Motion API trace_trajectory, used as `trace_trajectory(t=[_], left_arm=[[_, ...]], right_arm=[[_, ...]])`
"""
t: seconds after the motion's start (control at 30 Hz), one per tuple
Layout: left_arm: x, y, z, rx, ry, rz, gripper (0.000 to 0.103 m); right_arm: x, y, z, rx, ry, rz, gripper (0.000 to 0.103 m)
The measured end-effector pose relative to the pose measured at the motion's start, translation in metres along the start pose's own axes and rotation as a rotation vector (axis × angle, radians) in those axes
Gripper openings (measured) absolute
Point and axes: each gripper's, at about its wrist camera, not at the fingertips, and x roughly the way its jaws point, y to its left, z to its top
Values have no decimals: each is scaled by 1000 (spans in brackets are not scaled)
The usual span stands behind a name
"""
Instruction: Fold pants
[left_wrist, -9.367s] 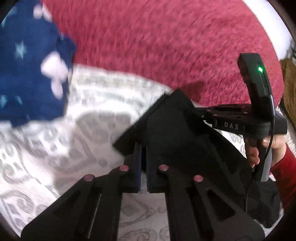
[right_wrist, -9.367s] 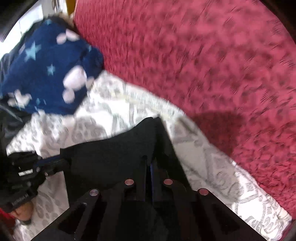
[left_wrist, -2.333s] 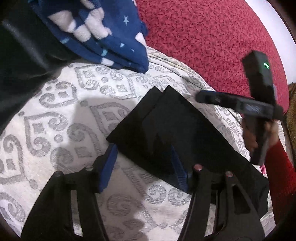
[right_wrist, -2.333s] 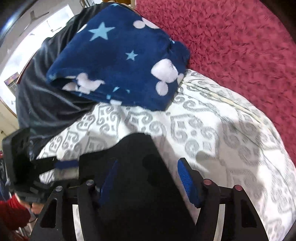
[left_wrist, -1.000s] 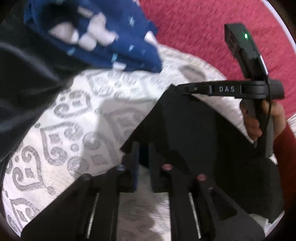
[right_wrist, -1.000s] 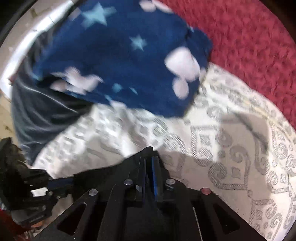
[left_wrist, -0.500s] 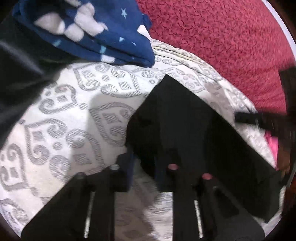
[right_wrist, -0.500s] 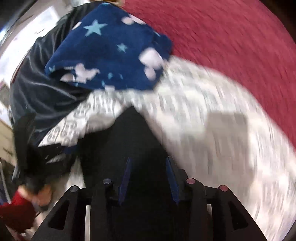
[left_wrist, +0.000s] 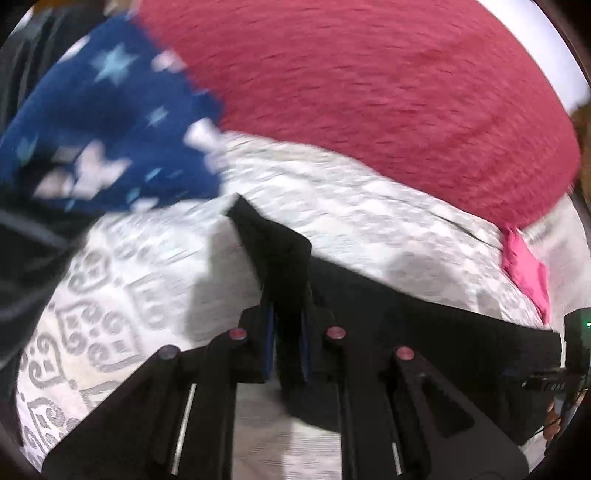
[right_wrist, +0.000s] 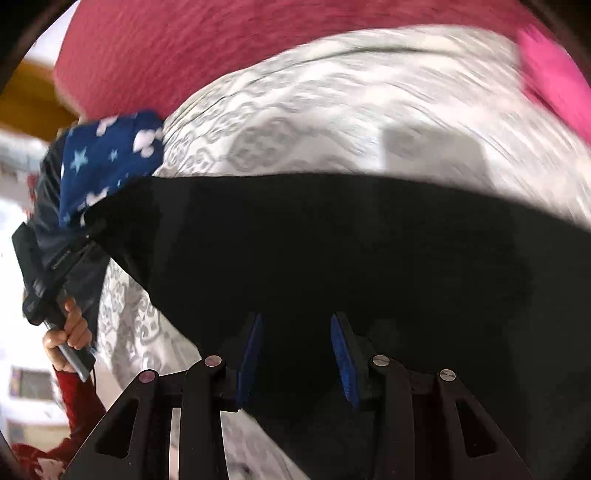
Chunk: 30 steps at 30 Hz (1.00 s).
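Clamped on a corner of the black fabric pants (left_wrist: 424, 332), the jaws of the left gripper (left_wrist: 286, 343) are seen nearly closed, with a peak of dark cloth pinched between the blue pads (left_wrist: 269, 339) and raised off the white bedspread with a grey scroll pattern (left_wrist: 147, 280). At far left a folded navy fleece blanket with pale stars (left_wrist: 103, 122) is piled by the bedspread's edge, against a crimson textured blanket (left_wrist: 369, 81). The pants are spread across the middle of the bedspread, one end held up by the left gripper and the rest stretched toward the right. Over there the jaws of the right gripper (right_wrist: 295, 350) are parted, blue pads (right_wrist: 341, 354) set to either side of the dark cloth with nothing pinched; whether they touch the fabric cannot be told. A bright pink item (left_wrist: 524, 269) is glimpsed at the right edge, partly tucked under the crimson blanket. A fold is judged to be in progress: one corner is gripped, the matching corner is not yet taken. The next move is thought to call for the right jaws to be closed on the fabric edge beneath them, so that both corners can be carried over together. Both views are smeared by motion; seams, waistband and leg ends are lost in the black, and the pants' near edge is hidden by the gripper bodies.
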Motion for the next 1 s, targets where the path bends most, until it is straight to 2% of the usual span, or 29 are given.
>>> trace_trajectory(t=[0.07, 0.17, 0.27, 0.33, 0.43, 0.5, 0.57, 0.7, 0.77, 0.87, 1.0], left_arm=[[-6, -39, 3, 73, -5, -26, 13], [-9, -108, -9, 191, 4, -85, 13], [6, -178, -46, 291, 56, -159, 13], [21, -208, -73, 324, 119, -199, 13], [41, -242, -115, 371, 204, -193, 13], [48, -252, -134, 398, 226, -177, 13], [47, -257, -140, 412, 205, -148, 13], [38, -240, -129, 319, 221, -213, 13], [34, -235, -128, 296, 224, -226, 13], [30, -233, -130, 299, 226, -231, 13], [25, -235, -135, 324, 214, -225, 13]], right_arm=[[-8, -17, -16, 57, -13, 3, 44], [-20, -42, -39, 135, -48, 12, 44], [-30, -66, -52, 211, -91, 72, 45], [-34, -80, -57, 265, -115, 113, 45], [-38, -90, -58, 300, -130, 153, 48], [-36, -89, -54, 291, -124, 163, 52], [-31, -81, -46, 276, -114, 169, 59], [-19, -76, -24, 271, -82, 221, 62], [-11, -71, -15, 269, -64, 281, 63], [10, -60, 5, 312, -19, 360, 65], [28, -48, 24, 348, 9, 384, 66]])
